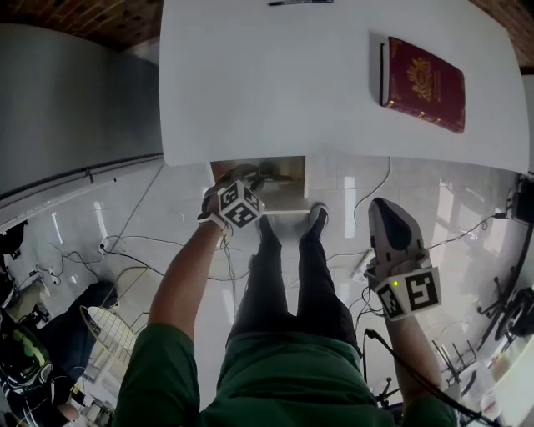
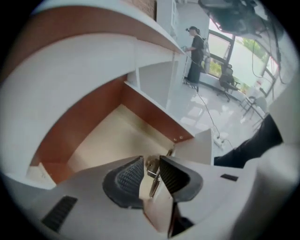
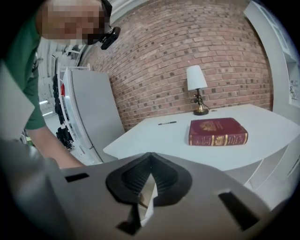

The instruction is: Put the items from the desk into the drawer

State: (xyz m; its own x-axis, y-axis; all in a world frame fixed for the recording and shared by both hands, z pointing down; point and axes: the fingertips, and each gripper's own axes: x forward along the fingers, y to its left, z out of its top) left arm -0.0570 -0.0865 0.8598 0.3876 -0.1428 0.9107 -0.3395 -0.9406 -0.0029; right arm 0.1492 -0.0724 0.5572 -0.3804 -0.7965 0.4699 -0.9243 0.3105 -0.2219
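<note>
Drawer [image 1: 288, 210] open under desk [image 1: 275, 83], centre frame, prob. ready for loading. L gripper [image 2: 152, 171] over it, jaws apart, nothing gripped. R gripper [image 3: 150, 176] lower right, jaws closed, empty. Book [image 1: 421, 82] upper right and pen [image 1: 299, 2] top edge wait on desk.

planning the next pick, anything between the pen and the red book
Nothing: the desk between pen and red book is bare white top, seen in the right gripper view.

Brick wall [image 3: 187, 42], glossy white floor [image 1: 83, 242], lamp [image 3: 197, 79]
</note>
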